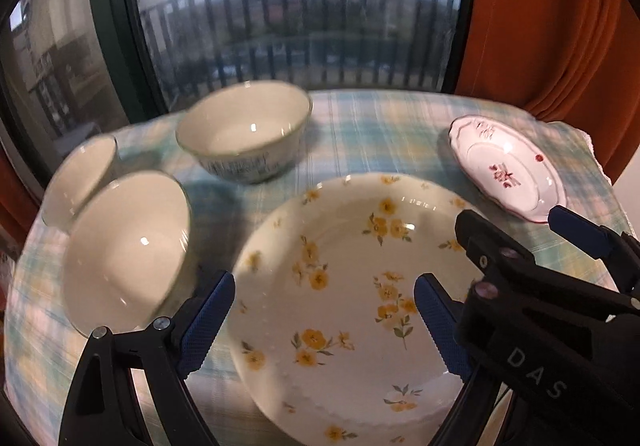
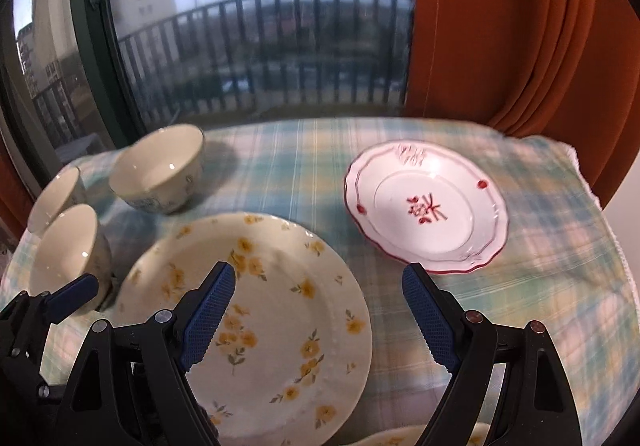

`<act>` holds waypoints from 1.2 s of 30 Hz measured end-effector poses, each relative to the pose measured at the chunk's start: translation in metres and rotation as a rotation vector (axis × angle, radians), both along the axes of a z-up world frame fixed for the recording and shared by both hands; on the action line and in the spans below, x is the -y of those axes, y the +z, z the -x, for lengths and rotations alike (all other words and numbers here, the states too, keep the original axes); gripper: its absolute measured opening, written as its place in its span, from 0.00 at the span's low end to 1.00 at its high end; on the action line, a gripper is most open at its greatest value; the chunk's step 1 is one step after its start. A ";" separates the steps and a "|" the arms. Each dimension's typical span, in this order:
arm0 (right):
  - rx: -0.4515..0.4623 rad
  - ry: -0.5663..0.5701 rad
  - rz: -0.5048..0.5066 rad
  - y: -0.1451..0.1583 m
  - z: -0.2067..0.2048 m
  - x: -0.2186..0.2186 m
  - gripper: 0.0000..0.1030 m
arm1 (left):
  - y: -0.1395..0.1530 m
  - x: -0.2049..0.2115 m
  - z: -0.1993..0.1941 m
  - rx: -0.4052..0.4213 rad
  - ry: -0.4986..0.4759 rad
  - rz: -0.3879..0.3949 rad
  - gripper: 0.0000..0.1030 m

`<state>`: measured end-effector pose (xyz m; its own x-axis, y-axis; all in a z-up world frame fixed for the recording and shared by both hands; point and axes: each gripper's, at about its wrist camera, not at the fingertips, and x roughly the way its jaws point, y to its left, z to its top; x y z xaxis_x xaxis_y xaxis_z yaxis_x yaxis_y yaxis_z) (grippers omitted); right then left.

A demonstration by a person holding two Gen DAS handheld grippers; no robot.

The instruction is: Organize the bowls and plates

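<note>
Both grippers spread wide above the plaid tablecloth [image 2: 280, 165], holding nothing.

Left gripper [image 1: 324, 320] over yellow-flowered plate [image 1: 352, 286] at lower center; right gripper [image 2: 318, 312] beside it; red-trimmed plate [image 2: 426, 205] right of center; three bowls [image 2: 160, 169] at left.

A pale plaid tablecloth [image 2: 304, 161] covers the counter. Behind it stands a window [image 2: 256, 45] with a dark railing [image 2: 280, 57] outside and a rust-orange curtain [image 2: 500, 25] at its right.

Bare tablecloth [image 2: 288, 165] lies between the bowls [image 2: 160, 169] and the red-trimmed plate [image 2: 428, 205].
</note>
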<state>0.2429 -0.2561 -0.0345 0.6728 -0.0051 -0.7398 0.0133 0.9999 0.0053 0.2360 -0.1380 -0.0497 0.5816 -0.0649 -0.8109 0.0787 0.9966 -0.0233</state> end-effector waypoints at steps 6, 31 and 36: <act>-0.069 0.016 0.015 -0.023 -0.012 0.002 0.85 | -0.015 -0.001 -0.002 -0.040 0.017 0.010 0.90; -0.172 0.089 -0.020 -0.057 -0.026 -0.002 0.75 | -0.040 -0.022 0.000 -0.089 0.113 0.038 0.76; -0.171 0.076 0.016 -0.059 -0.028 -0.003 0.72 | -0.040 -0.019 0.000 -0.080 0.116 0.023 0.76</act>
<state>0.2707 -0.2536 -0.0932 0.5361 0.0285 -0.8437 -0.0628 0.9980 -0.0062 0.2363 -0.1188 -0.0899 0.5196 -0.0202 -0.8541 -0.0402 0.9980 -0.0481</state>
